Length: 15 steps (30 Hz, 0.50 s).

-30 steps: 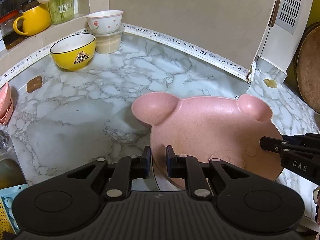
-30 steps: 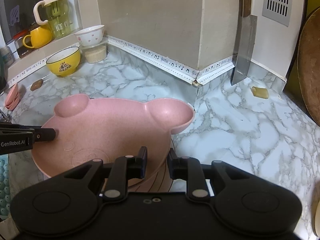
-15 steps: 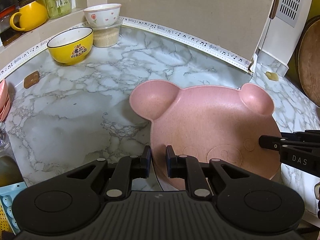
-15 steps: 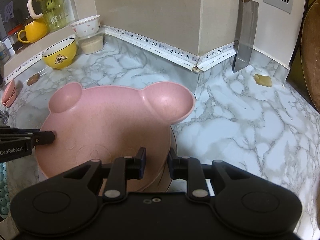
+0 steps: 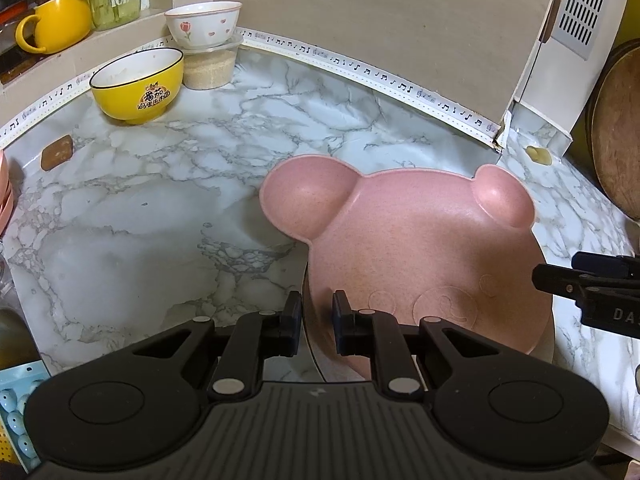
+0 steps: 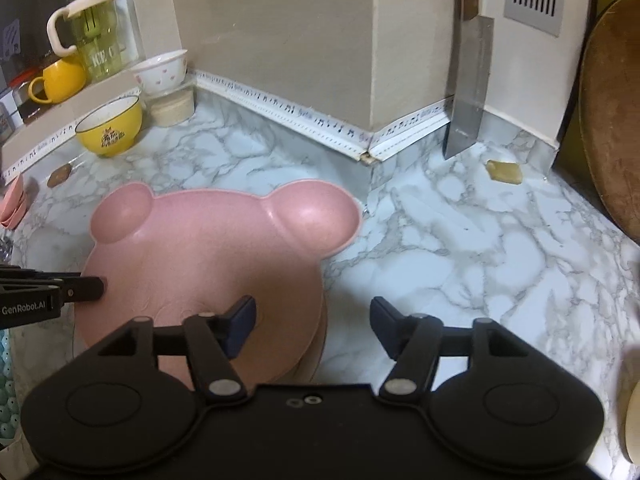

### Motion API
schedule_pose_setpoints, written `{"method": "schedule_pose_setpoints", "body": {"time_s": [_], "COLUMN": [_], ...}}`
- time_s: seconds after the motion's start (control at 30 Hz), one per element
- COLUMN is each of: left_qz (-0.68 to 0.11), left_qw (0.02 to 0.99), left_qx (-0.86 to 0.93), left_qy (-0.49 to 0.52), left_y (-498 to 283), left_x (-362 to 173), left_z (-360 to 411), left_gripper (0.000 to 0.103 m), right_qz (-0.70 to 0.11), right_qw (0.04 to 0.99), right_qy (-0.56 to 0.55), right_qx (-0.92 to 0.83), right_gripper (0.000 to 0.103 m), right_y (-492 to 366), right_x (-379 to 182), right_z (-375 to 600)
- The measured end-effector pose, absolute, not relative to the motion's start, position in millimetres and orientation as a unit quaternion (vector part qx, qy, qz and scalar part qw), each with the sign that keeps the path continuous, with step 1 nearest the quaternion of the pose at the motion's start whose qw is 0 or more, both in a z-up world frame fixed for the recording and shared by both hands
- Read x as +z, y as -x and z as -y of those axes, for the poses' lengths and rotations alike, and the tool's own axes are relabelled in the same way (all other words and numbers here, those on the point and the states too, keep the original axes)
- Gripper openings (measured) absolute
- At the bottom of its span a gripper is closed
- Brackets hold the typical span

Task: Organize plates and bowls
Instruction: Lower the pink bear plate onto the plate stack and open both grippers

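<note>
Plates first, from the left wrist view: the pink bear-shaped plate (image 5: 420, 256) sits on the marble worktop (image 5: 160, 216) toward its near edge, resting on top of what looks like another plate or two, a darker rim peeking out beneath its left side. The left hand-held gripper (image 5: 316, 320) has its fingers drawn close with the plate's near-left rim running between them; it reads as clamped on that rim, though actual contact is hard to confirm. At the worktop's back left corner the yellow bowl (image 5: 138, 84) stands alone, and just beside it the white flowered bowl (image 5: 202, 24) is perched on a clear lidded container (image 5: 210, 66). Over to the right wrist view: the right hand-held gripper (image 6: 312, 324) has its jaws spread wide, the left finger over the plate's near-right part, the right finger out over bare marble, gripping nothing. The stack under the pink plate shows here too as ridged edges at its right side. A small pile of pink dishes (image 6: 14, 204) waits at the far left edge. My read: the plate stacking looks close to done, while the bowls and those pink dishes are not yet gathered.
</note>
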<state>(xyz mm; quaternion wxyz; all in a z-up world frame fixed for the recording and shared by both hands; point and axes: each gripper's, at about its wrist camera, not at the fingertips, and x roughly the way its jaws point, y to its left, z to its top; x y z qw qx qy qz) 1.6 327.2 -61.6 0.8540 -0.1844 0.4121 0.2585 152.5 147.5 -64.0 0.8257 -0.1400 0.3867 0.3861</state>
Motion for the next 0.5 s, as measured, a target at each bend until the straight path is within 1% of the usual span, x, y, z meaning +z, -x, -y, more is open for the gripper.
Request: {"method": "schedule_pose_setpoints", "body": {"time_s": [0.33,0.4,0.43,0.5], "left_qz": [-0.406,-0.403,-0.401,-0.392], "left_qw": [0.86,0.863,0.864,0.868], "left_qx": [0.251,0.25,0.252,0.259], "left_qy": [0.178,0.173,0.17,0.16], "left_y": [2,4,5,8], "left_x": [-54,-50,-48,-43], "left_z": [-322,-319,-318,-313], "left_gripper": [0.016,0.017,0.019,0.029], "right_qz": [-0.384,-0.379,-0.376,-0.368], "right_qw": [0.836,0.839,0.84,0.843], "right_qy": [0.105,0.099,0.097,0.093], "right_qx": [0.378,0.378,0.379,0.38], "right_gripper": [0.075,0.08,0.081,0.084], "right_y": [-153,-151,-150,-147], "right_x": [-50,-46,-44,-39], "right_z": [-121,-114,-111,-103]}}
